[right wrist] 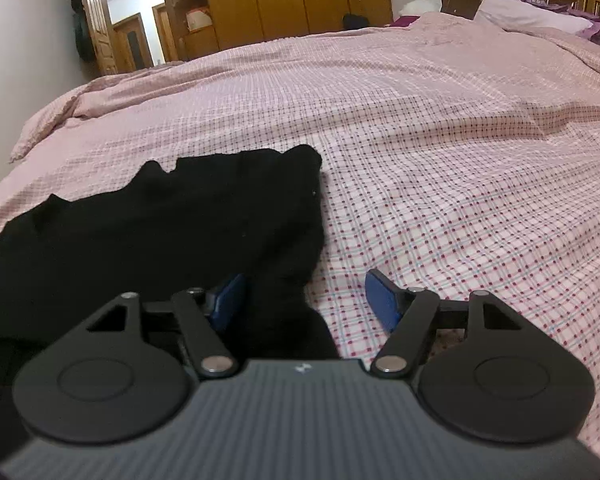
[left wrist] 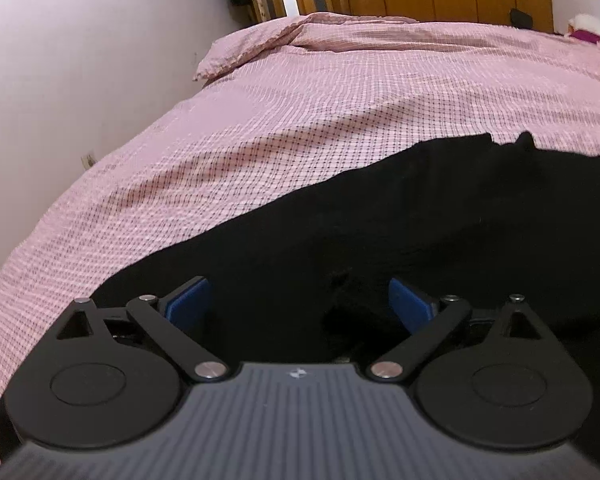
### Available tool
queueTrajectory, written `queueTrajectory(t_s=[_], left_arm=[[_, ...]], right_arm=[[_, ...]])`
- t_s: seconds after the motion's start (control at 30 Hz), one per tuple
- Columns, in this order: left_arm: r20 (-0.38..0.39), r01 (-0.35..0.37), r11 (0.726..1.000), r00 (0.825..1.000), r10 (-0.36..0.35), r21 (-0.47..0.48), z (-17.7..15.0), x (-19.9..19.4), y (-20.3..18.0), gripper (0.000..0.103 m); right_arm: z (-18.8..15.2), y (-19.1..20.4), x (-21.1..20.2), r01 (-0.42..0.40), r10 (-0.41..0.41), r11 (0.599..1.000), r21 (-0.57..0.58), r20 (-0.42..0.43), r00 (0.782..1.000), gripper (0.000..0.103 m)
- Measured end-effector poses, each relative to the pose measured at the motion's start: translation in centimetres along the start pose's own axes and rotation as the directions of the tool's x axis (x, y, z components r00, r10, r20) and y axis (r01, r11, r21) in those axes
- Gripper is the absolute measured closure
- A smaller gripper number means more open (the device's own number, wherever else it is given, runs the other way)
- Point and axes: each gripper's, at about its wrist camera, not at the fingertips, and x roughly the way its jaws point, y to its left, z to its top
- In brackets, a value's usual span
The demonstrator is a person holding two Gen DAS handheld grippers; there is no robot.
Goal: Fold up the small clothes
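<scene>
Black garment [right wrist: 172,224] lies spread flat on the pink checked bedcover [right wrist: 440,160], its long side seeming to run across the bed from left to right in the right wrist view, with a ragged far edge and a squared right-hand corner. Its cloth is matte, soft and so dark that seams cannot be made out. Left gripper [left wrist: 300,304] hangs over it with blue pads well apart, clasping nothing. Right gripper [right wrist: 306,300] straddles the garment's right edge, jaws wide, not pinching it.
</scene>
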Motion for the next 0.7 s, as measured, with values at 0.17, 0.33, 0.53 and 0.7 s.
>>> queueTrajectory(t_s=[0.17, 0.33, 0.53, 0.7], left_arm=[[0.031, -0.012, 1.000, 0.999, 0.012, -0.015, 0.1, -3.1, 1.4, 0.005], [0.046, -0.063, 0.998, 0.997, 0.064, -0.025, -0.8, -5.8, 4.3, 0.005], [0.026, -0.155, 0.988, 0.988, 0.155, -0.018, -2.6, -7.8, 7.7, 0.005], [-0.001, -0.178, 0.983, 0.984, 0.178, -0.044, -4.3, -9.4, 10.4, 0.005]], right_arm=[[0.5, 0.0, -0.9, 0.004, -0.004, 0.999, 0.040, -0.005, 1.000, 0.034], [0.8, 0.0, -3.7, -0.021, 0.020, 0.998, 0.055, 0.023, 1.000, 0.033], [0.5, 1.2, -7.2, -0.064, 0.063, 0.997, 0.031, 0.039, 0.997, 0.033], [-0.4, 2.1, -9.7, -0.104, 0.103, 0.994, 0.034, 0.041, 0.994, 0.033]])
